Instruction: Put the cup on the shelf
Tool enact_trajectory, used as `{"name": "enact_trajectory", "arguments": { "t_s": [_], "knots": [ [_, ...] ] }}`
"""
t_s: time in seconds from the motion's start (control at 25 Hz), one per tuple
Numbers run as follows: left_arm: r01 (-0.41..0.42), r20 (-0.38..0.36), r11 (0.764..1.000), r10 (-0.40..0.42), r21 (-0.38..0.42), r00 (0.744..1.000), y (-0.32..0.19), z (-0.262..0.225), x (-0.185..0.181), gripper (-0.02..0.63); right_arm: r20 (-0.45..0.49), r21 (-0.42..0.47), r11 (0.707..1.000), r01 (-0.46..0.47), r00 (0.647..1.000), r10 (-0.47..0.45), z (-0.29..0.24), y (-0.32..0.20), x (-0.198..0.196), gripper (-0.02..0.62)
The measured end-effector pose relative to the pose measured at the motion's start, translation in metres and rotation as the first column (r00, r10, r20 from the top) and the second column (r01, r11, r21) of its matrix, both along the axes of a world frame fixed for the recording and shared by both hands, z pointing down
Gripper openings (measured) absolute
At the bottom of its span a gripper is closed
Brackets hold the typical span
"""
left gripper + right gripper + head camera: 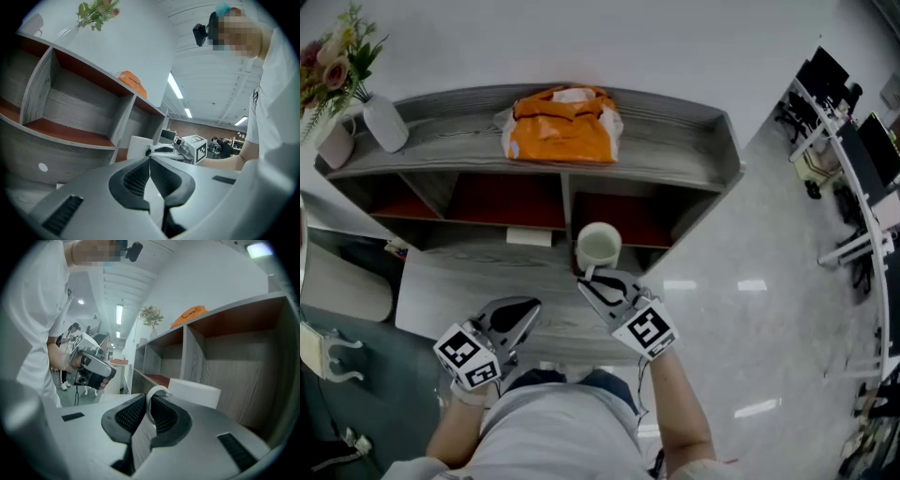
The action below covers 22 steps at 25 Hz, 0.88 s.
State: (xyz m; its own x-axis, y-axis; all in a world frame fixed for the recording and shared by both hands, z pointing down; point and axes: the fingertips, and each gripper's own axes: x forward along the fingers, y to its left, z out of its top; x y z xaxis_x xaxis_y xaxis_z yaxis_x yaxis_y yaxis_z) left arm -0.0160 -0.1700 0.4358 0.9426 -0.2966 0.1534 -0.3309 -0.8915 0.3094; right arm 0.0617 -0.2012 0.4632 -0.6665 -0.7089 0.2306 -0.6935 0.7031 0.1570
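Just short of the shelf (675, 133), we are holding the cup (599, 247), handle clamped in the right gripper (589, 278); placing remains.

Bright, even; ceiling strip lights (176, 86); fisheye edges dark.

Cup (194, 392): base and part of handle hidden behind right gripper (149, 401). Flowers (328, 56): cut off by head view's left edge. Shelf (675, 141): compartment depths hidden under top board.
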Motion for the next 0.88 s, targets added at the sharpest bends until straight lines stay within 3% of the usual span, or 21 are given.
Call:
{"name": "enact_trajectory", "arguments": {
  "t_s": [0.64,0.88],
  "knots": [
    [0.198,0.047,0.98,-0.197,-0.017,0.979,0.017,0.012,0.013,0.017,0.021,-0.015,0.992,0.124,0.992,-0.123,0.028,-0.045,0.023,0.041],
    [0.244,0.077,0.969,-0.242,-0.021,0.967,0.017,0.02,0.012,0.017,0.029,-0.013,0.992,0.124,0.992,-0.123,0.032,-0.062,0.027,0.04]
  ]
}}
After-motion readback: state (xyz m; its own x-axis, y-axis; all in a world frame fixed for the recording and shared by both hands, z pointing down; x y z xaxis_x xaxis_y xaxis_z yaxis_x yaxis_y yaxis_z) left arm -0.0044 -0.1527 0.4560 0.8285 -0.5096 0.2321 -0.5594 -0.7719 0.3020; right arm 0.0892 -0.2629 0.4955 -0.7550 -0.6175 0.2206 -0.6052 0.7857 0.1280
